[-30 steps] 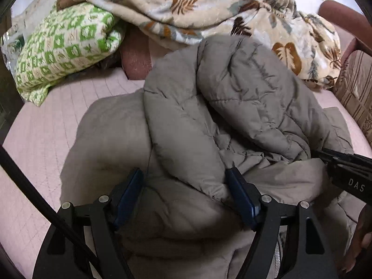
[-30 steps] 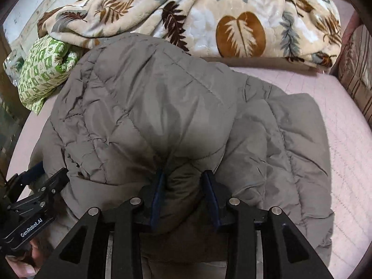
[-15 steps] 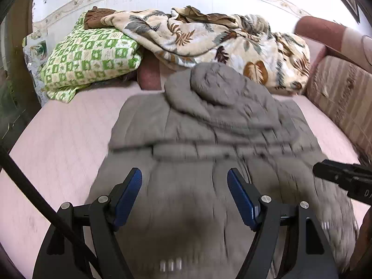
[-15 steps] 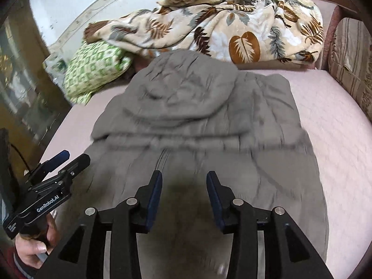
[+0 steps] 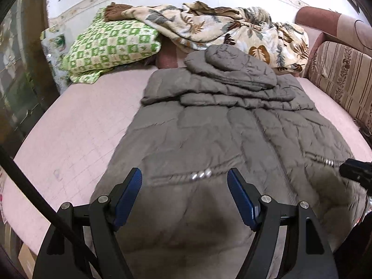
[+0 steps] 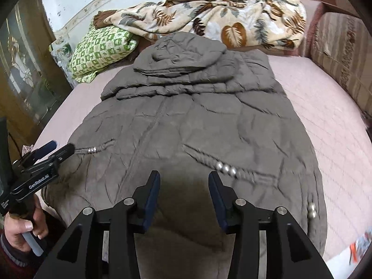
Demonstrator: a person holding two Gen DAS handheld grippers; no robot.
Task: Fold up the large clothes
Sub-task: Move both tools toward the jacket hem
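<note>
While the grey puffer coat (image 5: 232, 139) lies spread front-up on the pink bed (image 5: 81, 121), hood folded down at far end, both grippers hover empty over the hem: left gripper (image 5: 184, 193) wide, right gripper (image 6: 183, 190) approx half open. Fabric looks soft, bulky, prob. slick, so grab hem corners w/ deep bite.
</note>
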